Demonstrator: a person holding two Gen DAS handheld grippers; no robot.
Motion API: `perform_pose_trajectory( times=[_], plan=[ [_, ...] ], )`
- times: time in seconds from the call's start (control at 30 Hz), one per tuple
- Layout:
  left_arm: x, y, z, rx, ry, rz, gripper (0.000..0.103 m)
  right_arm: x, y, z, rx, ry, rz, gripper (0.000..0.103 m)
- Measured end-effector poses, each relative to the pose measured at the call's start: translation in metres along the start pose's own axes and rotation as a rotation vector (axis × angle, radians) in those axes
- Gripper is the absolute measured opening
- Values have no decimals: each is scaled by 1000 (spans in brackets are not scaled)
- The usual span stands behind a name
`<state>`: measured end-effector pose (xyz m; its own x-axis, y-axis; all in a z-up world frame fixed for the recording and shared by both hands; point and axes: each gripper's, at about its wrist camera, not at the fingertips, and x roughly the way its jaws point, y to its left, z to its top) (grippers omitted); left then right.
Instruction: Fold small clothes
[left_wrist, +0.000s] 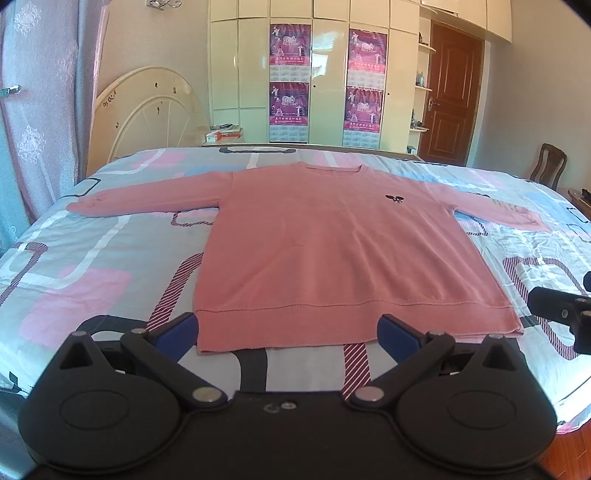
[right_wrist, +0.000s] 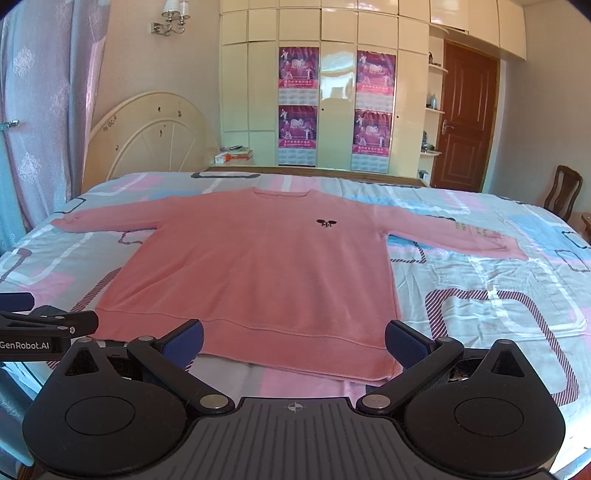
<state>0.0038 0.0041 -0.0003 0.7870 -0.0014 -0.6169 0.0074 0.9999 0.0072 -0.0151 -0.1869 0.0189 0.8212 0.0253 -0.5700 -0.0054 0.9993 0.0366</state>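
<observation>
Nearest the lens, the left gripper (left_wrist: 287, 332) of black plastic with blue pads hangs with its two fingers spread wide and grasping nothing, the pads set either side of the near hem, which I judge a ready stance for taking the bottom edge. The right gripper (right_wrist: 294, 339) is built the same and stands likewise released, two fingers apart and empty, with the hem's right corner at about five o'clock of its gap; each tool also shows at the other's frame edge, so they sit side by side at the foot of the garment. Just beyond lies the one salmon-pink knitted long-sleeved sweater (left_wrist: 332, 243), face up and flat, hem at six o'clock and collar at twelve, its two sleeves stretched toward nine and three o'clock, probably smoothed out so that the folds fall square; nothing is folded yet. One small dark embroidered emblem (right_wrist: 326, 223) sits on the chest. Under it spreads the bedsheet of pale blue, pink and white with striped rounded squares (left_wrist: 92, 258). Farther off stand one cream arched headboard (right_wrist: 147, 136) at ten o'clock, four purple wall calendars (right_wrist: 298, 68) on the cream wardrobe at twelve, one brown panelled door (right_wrist: 467, 118) and one dark wooden chair (right_wrist: 563, 192) at two o'clock.
</observation>
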Motion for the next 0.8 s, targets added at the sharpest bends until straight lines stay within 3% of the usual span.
perform_pose_trajectory(
  times=[0.63,0.8],
  plan=[
    [18,4,11,-36,-8,12,103,22,-2,15,-19,-4,-34,103],
    [33,1,27,-31,-32,-40,102,37,-16,29,-5,-27,-76,103]
  ],
)
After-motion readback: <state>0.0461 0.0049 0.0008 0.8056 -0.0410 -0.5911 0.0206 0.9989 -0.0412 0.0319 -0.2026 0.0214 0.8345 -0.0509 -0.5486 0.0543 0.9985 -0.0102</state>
